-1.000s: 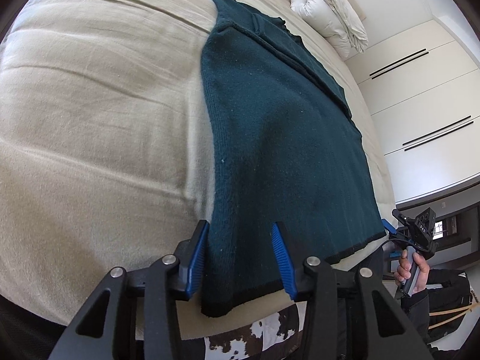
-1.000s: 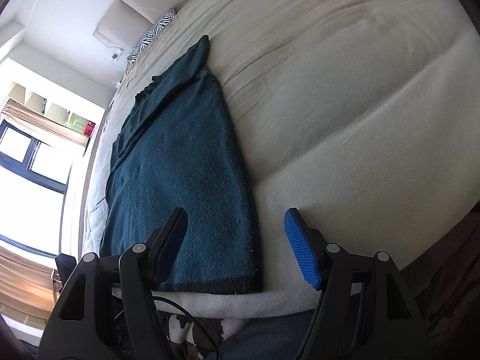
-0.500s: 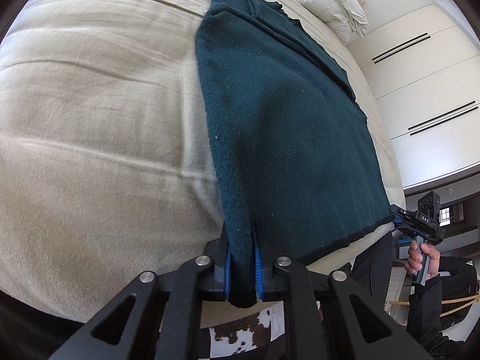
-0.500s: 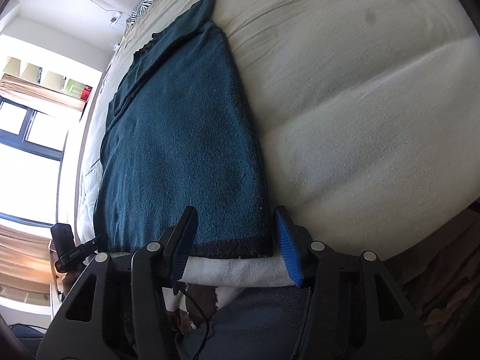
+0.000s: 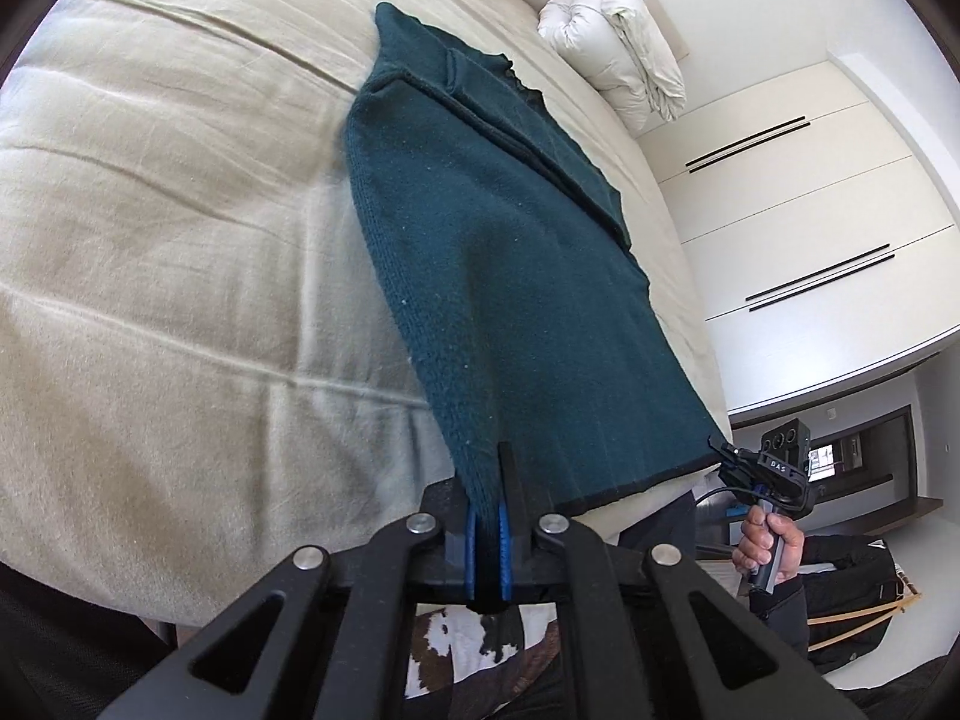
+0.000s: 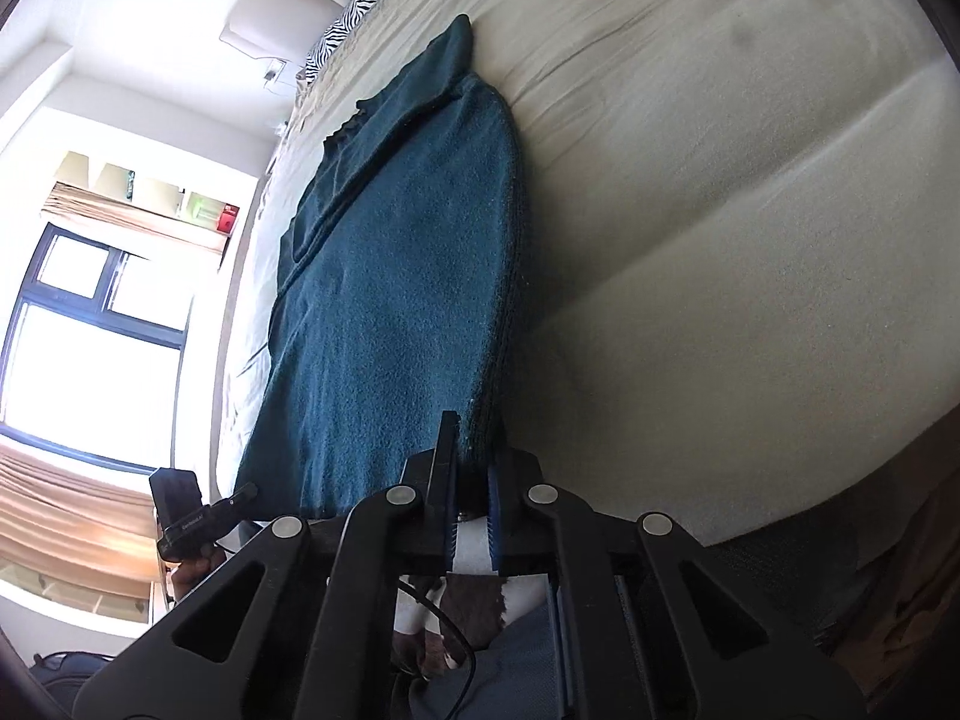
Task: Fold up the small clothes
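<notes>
At the near edge of the bed [image 5: 180,240], the left gripper [image 5: 487,531] is clamped on the left hem corner of the dark green sweater [image 5: 498,276], which lies flat along the cover; the right gripper [image 6: 469,510] is pinched on the right corner. Both bites look shallow, so I'd expect thick knit to slip out, or uneven lifting to skew the fold

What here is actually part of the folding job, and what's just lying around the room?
Part of the job:
- dark green sweater, spread on the bed
- left gripper, shut on its near hem corner
- right gripper, shut on the other corner

Just lying about:
- rolled white duvet
- zebra-print pillow
</notes>
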{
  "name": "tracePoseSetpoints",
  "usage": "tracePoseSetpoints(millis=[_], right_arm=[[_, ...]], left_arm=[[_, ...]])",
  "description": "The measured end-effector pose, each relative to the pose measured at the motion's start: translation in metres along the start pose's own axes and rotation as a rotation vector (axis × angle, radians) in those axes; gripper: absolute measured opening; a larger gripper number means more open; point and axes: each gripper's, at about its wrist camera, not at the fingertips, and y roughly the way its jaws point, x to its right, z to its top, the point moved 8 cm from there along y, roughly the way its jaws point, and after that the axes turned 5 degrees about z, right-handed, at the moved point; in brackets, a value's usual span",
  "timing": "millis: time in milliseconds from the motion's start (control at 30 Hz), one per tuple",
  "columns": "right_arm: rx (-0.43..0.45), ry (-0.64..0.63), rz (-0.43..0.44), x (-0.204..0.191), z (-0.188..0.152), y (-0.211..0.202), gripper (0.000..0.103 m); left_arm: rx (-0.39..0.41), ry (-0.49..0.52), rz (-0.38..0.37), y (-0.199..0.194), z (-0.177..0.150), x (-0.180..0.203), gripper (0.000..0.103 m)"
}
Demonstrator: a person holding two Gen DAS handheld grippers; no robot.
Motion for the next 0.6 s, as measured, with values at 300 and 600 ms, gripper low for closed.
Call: tracePoseSetpoints(millis=[300,600], right_arm=[[0.093,-0.008,0.160,-0.037,0.031,-0.014,0.006],[0.169,0.004,0.240,-0.067,0.093,-0.001,0.006]], left_arm=[[0.070,-0.107,-0.226,-0.026,0.028,0.019,0.007],[0.143,-0.223,-0.340,-0.032,0.088,0.016,0.007]])
